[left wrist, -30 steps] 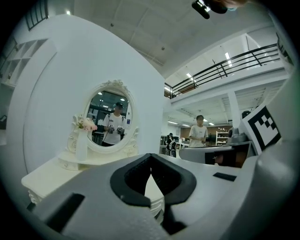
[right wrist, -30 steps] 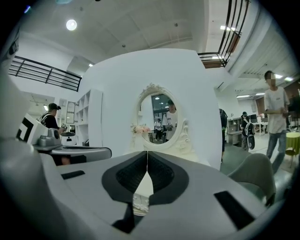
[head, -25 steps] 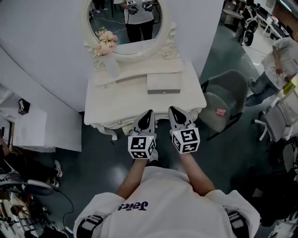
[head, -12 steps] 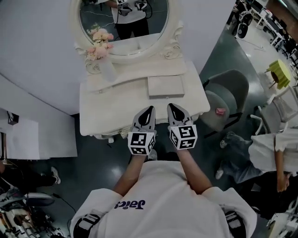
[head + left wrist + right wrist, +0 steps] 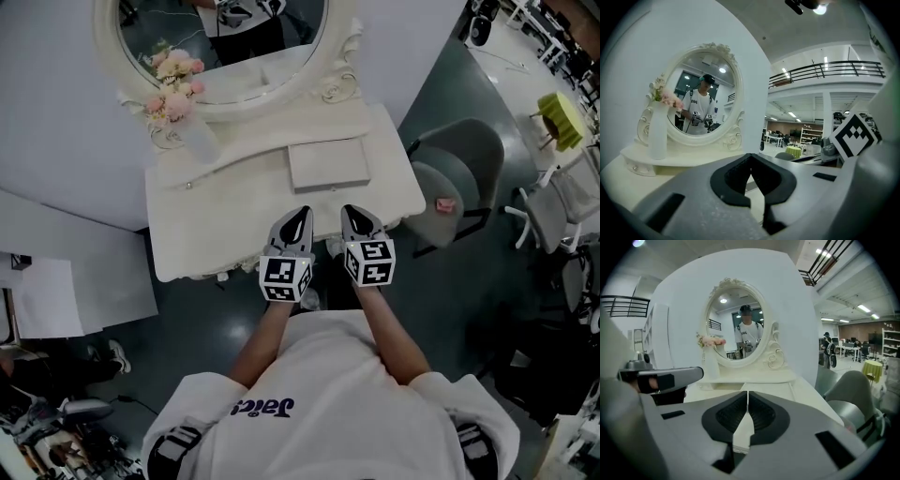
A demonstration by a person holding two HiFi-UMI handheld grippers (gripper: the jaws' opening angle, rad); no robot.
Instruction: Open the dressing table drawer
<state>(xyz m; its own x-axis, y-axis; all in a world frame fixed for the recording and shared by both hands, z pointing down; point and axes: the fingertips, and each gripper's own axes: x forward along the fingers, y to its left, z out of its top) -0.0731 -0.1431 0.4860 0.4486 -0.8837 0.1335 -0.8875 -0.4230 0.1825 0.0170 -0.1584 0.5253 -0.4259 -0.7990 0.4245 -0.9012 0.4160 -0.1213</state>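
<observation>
**Drawer front lies beneath the tongs, not ahead of them**

The left tongs (image 5: 302, 215) and the right tongs (image 5: 349, 212) are each pressed together and empty. They sit side by side, tips over the front edge of the cream carved-edged dressing desk (image 5: 234, 211). No view shows a drawer front plainly. I judge it sits in the apron under the top, below the tips and back toward the person, with its long axis running across both tongs. A small knob (image 5: 187, 185) on the raised back tier, ahead-left of the left tongs, may mark another drawer. Neither hand is clearly nearer.
</observation>
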